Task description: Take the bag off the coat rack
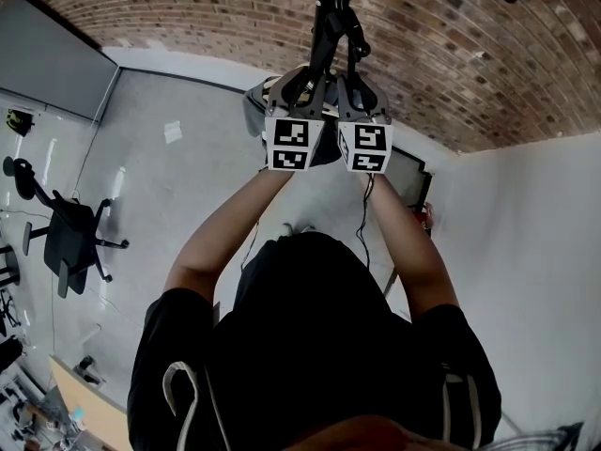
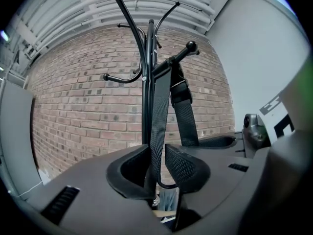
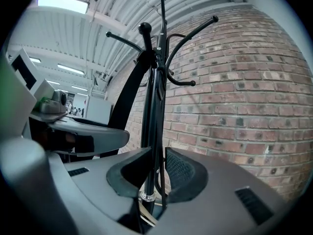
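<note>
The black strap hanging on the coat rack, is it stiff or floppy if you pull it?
Probably floppy: the black woven strap drapes over a knobbed hook of the black metal coat rack and folds there. Likely not slippery: its weave looks coarse. The tall rack might wobble if it snags.

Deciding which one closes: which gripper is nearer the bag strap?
Left. The strap runs between the open jaws of the left gripper; the right gripper straddles the coat rack pole, with the strap off to its side.
</note>
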